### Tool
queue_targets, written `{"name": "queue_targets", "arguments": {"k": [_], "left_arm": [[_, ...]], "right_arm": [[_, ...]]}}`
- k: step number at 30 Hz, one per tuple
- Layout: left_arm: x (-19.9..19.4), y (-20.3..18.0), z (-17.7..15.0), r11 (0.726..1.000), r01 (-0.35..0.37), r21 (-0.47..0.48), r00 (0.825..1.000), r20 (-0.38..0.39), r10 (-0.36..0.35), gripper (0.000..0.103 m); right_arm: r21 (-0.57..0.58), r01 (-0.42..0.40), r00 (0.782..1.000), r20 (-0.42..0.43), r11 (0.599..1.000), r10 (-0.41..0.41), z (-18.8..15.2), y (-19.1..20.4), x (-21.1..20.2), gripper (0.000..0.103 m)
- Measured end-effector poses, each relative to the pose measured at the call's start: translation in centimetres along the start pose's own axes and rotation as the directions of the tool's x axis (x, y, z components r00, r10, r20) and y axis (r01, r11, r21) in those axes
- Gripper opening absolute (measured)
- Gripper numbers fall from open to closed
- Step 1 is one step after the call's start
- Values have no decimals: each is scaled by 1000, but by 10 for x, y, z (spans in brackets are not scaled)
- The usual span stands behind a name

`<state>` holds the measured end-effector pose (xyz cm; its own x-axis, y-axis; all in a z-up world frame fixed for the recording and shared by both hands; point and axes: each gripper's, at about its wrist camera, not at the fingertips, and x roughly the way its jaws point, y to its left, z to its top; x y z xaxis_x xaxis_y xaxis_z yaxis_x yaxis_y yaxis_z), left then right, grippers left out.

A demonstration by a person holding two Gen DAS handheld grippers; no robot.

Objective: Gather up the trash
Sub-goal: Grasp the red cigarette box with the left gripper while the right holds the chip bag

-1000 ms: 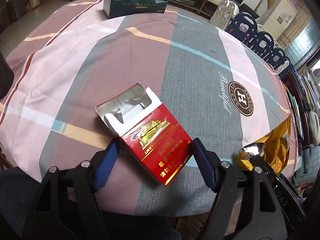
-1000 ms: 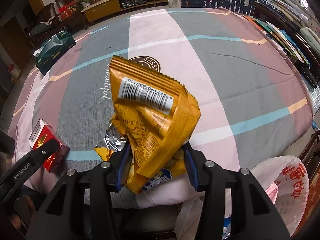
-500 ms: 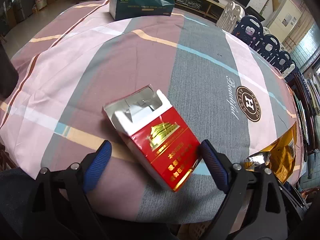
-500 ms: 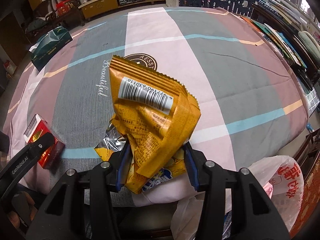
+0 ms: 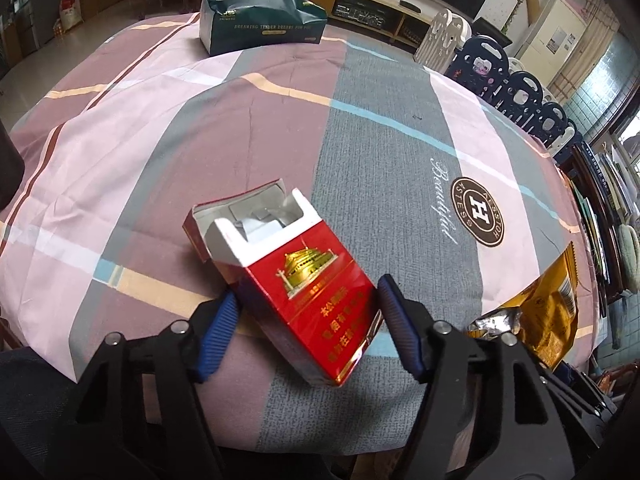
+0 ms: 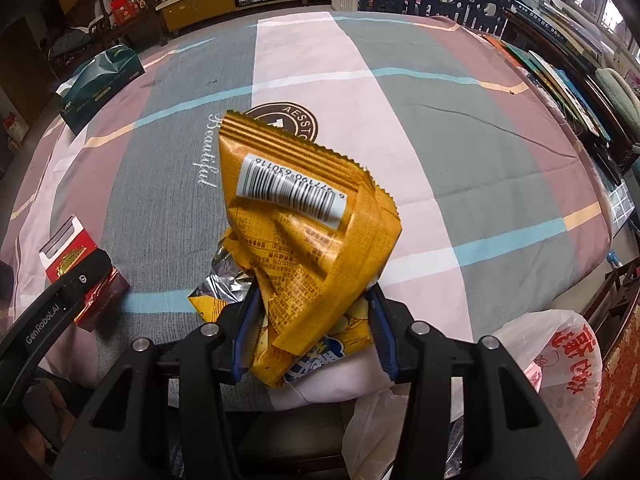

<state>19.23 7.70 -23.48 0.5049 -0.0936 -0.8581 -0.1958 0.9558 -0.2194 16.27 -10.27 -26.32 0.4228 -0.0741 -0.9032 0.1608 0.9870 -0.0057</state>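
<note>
The left gripper [image 5: 306, 320] is closing its jaws around an empty red cigarette pack [image 5: 296, 280] that lies near the front edge of the table [image 5: 380, 152]; the blue pads are at its two sides, but a firm grip cannot be confirmed yet. The right gripper [image 6: 310, 320] is clamped, about half open, on a crumpled yellow snack bag [image 6: 308, 240] held above the cloth. A white plastic bag [image 6: 560, 360] hangs just beside the table edge at the right. The risk is on the left: the pack sits diagonally between the pads, so they may catch only its corners — it could twist out or be crushed, since the open carton is soft. The thin snack bag might also slip. Readable writing: "Beautiful" and a round "H" emblem on the cloth, "GenRobot.AI" on the gripper arm, "DREAMING TENDER DREAMS" on the green tissue box [image 5: 260, 20], a barcode on the bag.
</note>
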Motion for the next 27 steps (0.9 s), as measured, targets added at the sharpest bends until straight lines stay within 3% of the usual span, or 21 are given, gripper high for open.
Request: {"name": "queue_targets", "arguments": {"k": [2,6,10,16,25,27], "left_arm": [[-1,1,0,1000,13,-6,1000,6,-13,61],[-3,4,1,999,27,-26,1000,3,-27,61],[-4,10,2,996,62,-61,998,-5,-62,75],[0,3,1,998,59,-31,998,-21,-60,84],[11,-9,-2,999,-4,41,998,-58,6,83],[9,-7,-2,999,7,31,999,-51,-6,77]], "right_arm": [[-1,-1,1000,-1,1000,1,0,1,0,50],[-5,-3,1000,-1,1000,3,0,3,-1,50],[-4,-4,1000,-2,1000,4,0,2,-1,50],[-2,-4,1000,1,1000,4,0,2,-1,50],[-8,34,999,28,999,-33,3,0,-7,50],[-8,31,999,23,999,-31,2,0,-6,50]]}}
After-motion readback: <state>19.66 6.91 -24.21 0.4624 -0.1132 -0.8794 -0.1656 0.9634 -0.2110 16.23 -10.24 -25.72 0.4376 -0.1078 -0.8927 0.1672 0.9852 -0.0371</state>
